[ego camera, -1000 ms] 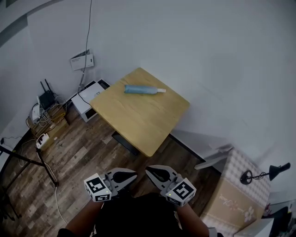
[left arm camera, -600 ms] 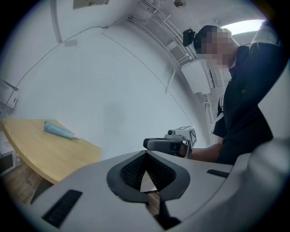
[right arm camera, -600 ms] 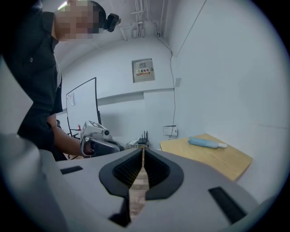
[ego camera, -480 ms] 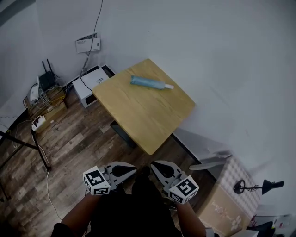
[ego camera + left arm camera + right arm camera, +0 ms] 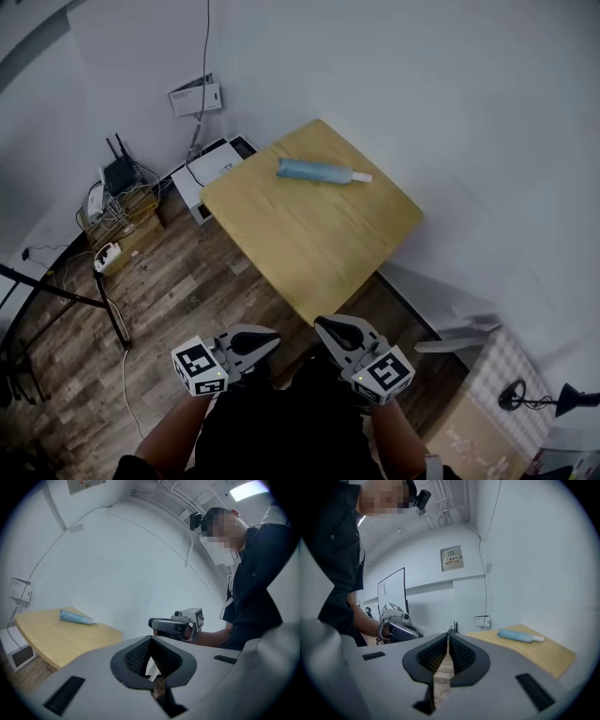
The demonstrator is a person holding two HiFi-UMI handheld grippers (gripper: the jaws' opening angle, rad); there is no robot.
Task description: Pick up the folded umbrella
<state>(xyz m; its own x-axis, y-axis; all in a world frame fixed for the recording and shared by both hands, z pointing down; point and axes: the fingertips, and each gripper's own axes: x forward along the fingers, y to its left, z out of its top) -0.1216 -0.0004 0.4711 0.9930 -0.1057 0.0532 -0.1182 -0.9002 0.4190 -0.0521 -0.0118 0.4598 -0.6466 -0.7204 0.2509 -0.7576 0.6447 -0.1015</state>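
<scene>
wall notice print blurred, nothing legible

The table top is pale, smooth, matt wood; the floor is darker, grainy wood plank. The folded umbrella is soft light-blue cloth with a white, plastic-looking end. The left gripper and right gripper are matt grey plastic with black ribbed pads
</scene>
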